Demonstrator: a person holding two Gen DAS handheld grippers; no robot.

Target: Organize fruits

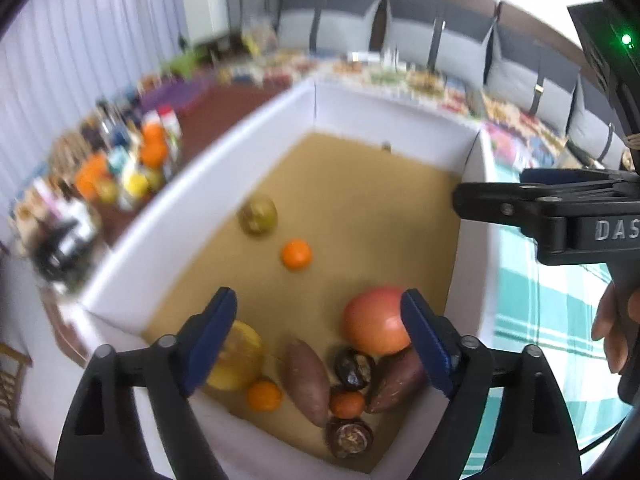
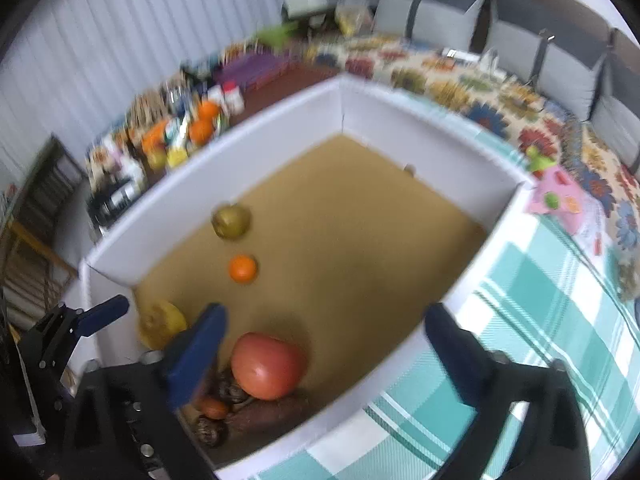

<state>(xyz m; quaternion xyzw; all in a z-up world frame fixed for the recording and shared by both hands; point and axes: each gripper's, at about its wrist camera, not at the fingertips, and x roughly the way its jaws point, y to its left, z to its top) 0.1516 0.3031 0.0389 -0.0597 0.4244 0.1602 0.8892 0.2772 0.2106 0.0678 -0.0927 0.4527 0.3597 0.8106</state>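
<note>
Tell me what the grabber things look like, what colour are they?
Both grippers are black plastic with blue pads on their two fingers. The left gripper has round silver bolts at its joints. The right gripper looks the same; seen from the left camera, its side has white letters "DAS" and a small green light above. A bare hand holds its handle.

The left gripper (image 1: 318, 340) is held open above the white box (image 1: 208, 184), nothing between its fingers. Against the right finger a red apple (image 1: 374, 322) is seen; behind the left, a yellow fruit (image 1: 240, 356).
</note>
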